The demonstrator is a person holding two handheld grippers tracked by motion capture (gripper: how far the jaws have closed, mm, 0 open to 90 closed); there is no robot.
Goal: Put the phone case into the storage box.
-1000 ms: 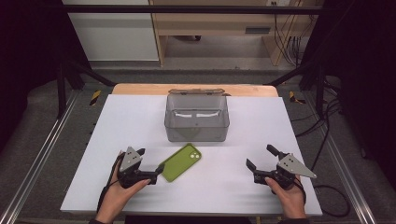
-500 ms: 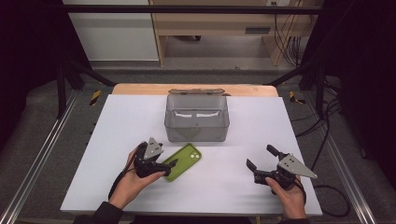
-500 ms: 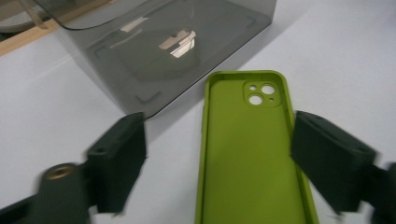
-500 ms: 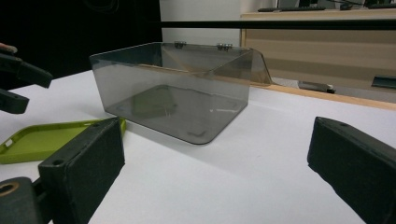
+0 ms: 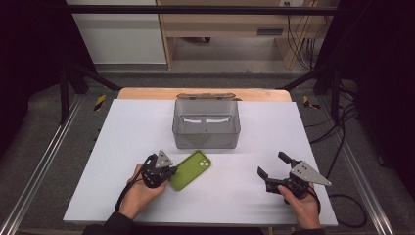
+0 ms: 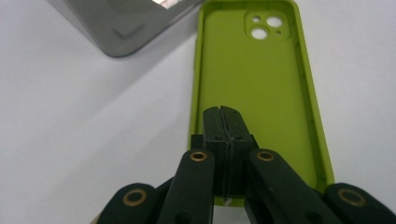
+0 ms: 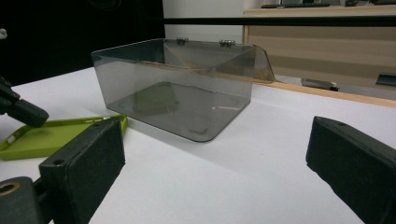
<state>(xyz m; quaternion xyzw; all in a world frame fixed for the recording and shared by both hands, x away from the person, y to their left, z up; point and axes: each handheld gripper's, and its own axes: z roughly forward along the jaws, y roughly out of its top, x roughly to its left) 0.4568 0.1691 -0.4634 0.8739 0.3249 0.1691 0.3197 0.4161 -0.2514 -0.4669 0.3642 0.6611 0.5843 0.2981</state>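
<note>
A lime-green phone case (image 5: 192, 170) lies open side up on the white table (image 5: 132, 137), just in front of a clear grey plastic box (image 5: 206, 125). My left gripper (image 5: 171, 172) sits at the case's near left end. In the left gripper view its jaws have just been closing, and the pads now meet over the near end of the case (image 6: 252, 84), with nothing visible between them at the left gripper (image 6: 222, 110). My right gripper (image 5: 272, 164) rests open at the front right, holding nothing. In the right gripper view its pads (image 7: 88, 154) stand wide apart.
The box (image 7: 177, 93) is empty, and its hinged lid hangs open behind it. A wooden board (image 5: 147, 93) edges the table's far side. Metal rails (image 5: 44, 161) run along both sides. A cable (image 5: 350, 210) trails from the right gripper.
The left hand moved right and forward from beside the case onto its near end, and its jaws went from wide open to shut. The right hand kept still.
</note>
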